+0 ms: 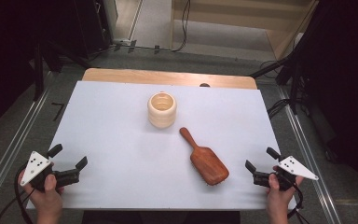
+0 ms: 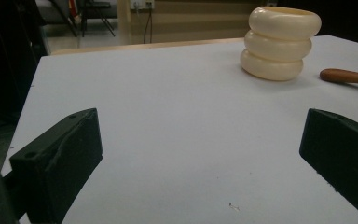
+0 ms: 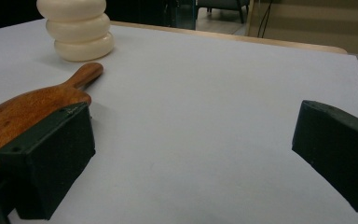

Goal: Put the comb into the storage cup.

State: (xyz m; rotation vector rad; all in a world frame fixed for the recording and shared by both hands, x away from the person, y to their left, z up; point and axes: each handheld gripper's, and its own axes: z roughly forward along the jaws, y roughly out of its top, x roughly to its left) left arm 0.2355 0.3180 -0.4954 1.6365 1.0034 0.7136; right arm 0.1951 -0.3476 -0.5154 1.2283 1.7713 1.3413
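Wooden hairbrush (image 1: 206,161) near right gripper (image 1: 261,164)

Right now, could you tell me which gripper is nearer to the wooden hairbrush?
Right. The right gripper sits just beside the hairbrush, open; the left gripper waits open at the table's opposite edge.

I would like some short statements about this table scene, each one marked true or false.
1. The wooden brush lies flat on the white table. True.
2. The cream holder lies on its side. False: it stands upright.
3. The right gripper holds the brush. False: its jaws are open, with nothing between them.
4. The left gripper has open jaws. True.
5. The brush handle points toward the holder. True.
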